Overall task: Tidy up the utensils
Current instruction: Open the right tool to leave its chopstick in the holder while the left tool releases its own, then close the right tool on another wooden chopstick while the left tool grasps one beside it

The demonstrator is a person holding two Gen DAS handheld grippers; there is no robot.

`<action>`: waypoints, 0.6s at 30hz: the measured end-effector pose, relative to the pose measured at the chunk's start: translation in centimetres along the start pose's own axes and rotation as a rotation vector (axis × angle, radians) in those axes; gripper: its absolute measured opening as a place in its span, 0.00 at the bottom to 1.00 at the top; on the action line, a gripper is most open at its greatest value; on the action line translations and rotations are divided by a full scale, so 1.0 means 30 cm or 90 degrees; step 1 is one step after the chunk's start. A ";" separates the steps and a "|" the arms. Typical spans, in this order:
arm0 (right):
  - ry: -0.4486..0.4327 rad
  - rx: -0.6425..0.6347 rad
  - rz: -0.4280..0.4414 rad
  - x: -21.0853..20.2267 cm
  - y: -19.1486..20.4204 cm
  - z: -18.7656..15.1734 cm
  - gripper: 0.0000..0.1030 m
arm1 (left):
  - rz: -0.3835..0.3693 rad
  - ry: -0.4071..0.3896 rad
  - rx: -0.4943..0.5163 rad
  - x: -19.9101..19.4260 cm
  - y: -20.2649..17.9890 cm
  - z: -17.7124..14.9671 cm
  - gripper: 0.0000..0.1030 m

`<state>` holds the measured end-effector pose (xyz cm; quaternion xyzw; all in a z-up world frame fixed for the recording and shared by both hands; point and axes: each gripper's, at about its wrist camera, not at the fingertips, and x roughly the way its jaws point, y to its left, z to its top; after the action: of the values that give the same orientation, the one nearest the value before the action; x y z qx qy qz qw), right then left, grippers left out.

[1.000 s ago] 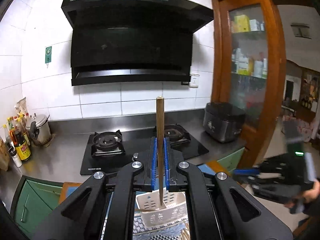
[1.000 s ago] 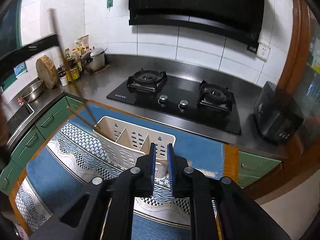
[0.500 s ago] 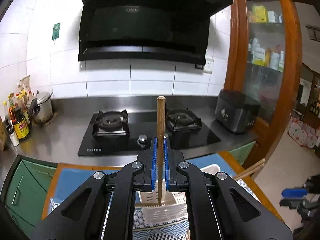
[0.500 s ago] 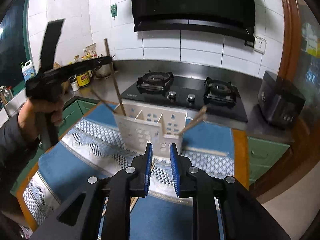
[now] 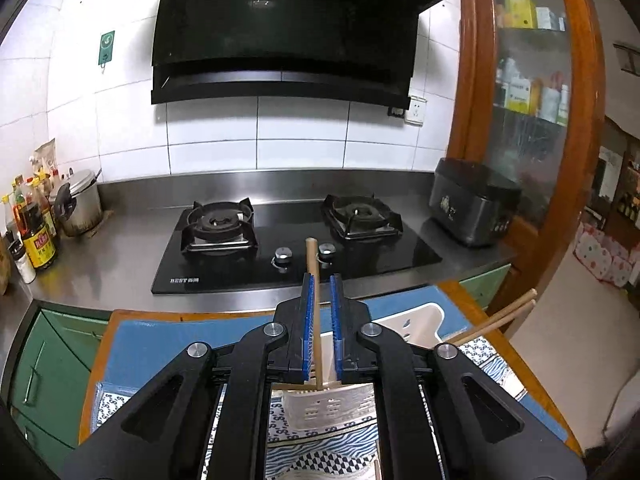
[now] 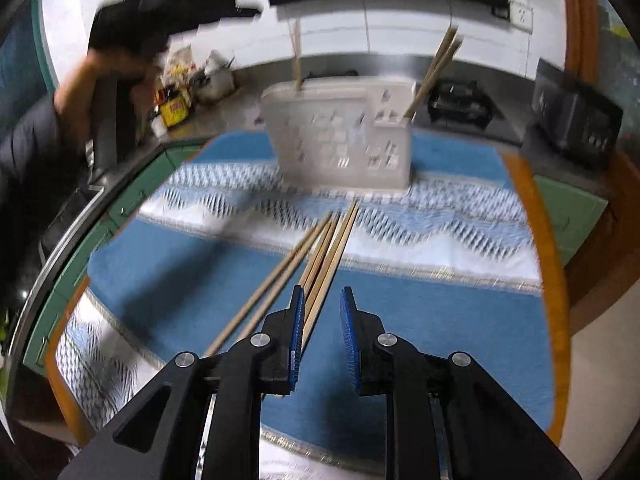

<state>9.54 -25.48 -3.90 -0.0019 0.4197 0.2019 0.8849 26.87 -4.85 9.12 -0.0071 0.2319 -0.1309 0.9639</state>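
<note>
The left claw [image 5: 321,312] had been parted, its chopstick [image 5: 314,304] left standing loose in the holder [image 5: 332,404] at lower centre. The right claw [image 6: 322,332], apart, had been lowered over the chopsticks [image 6: 320,256] on the worktop [image 6: 440,320].

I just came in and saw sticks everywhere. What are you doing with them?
Chopsticks are being sorted into a white holder on the blue mat. The left gripper is open, with one chopstick standing between its fingers, its lower end in the holder. Two more chopsticks lean in the holder's other end. The right gripper is open too, low over a loose bunch of chopsticks lying on the mat.
</note>
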 end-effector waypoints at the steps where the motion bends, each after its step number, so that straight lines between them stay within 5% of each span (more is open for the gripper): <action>1: 0.013 -0.001 0.006 0.016 0.010 -0.025 0.18 | -0.002 -0.004 0.001 -0.010 -0.004 0.004 0.09; 10: 0.085 0.041 0.028 0.130 0.036 -0.186 0.18 | -0.015 -0.042 0.002 -0.190 -0.008 0.011 0.09; 18: 0.107 0.066 0.028 0.192 0.058 -0.227 0.13 | -0.027 0.024 -0.018 -0.302 0.017 -0.185 0.09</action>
<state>7.12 -23.01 -12.30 0.0362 0.5026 0.1982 0.8407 16.71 -1.77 8.16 -0.0233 0.2515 -0.1482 0.9561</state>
